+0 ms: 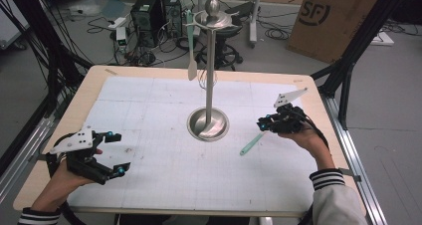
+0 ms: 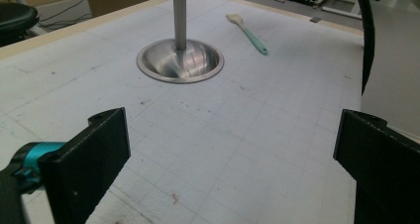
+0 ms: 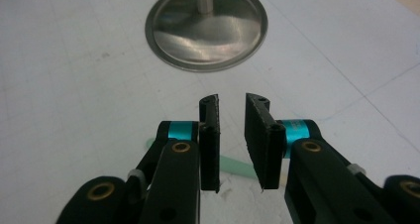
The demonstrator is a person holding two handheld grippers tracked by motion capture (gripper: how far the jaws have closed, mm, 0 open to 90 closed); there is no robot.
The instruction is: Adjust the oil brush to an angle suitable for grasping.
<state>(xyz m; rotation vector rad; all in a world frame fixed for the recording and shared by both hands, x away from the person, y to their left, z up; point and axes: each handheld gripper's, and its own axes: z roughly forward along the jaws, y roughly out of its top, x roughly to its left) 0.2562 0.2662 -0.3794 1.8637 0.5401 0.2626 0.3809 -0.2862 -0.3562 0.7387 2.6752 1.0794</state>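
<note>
Right gripper [image 3: 232, 140] low over green spatula [image 1: 252, 143] flat on the bench [image 1: 149, 185] near the stand's base [image 1: 208, 124] — jaws narrowed, not yet clamping the handle passing beneath. Left gripper [image 1: 115, 153] off to the side — jaws released, wide.

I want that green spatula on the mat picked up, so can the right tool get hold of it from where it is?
Probably yes. The right tool sits right above the green spatula, whose handle crosses beneath the narrow gap between the jaws. Nothing lies between them, and the steel stand is off to the side.

Two spatulas [image 1: 253, 143], one stand [image 1: 208, 123]
</note>
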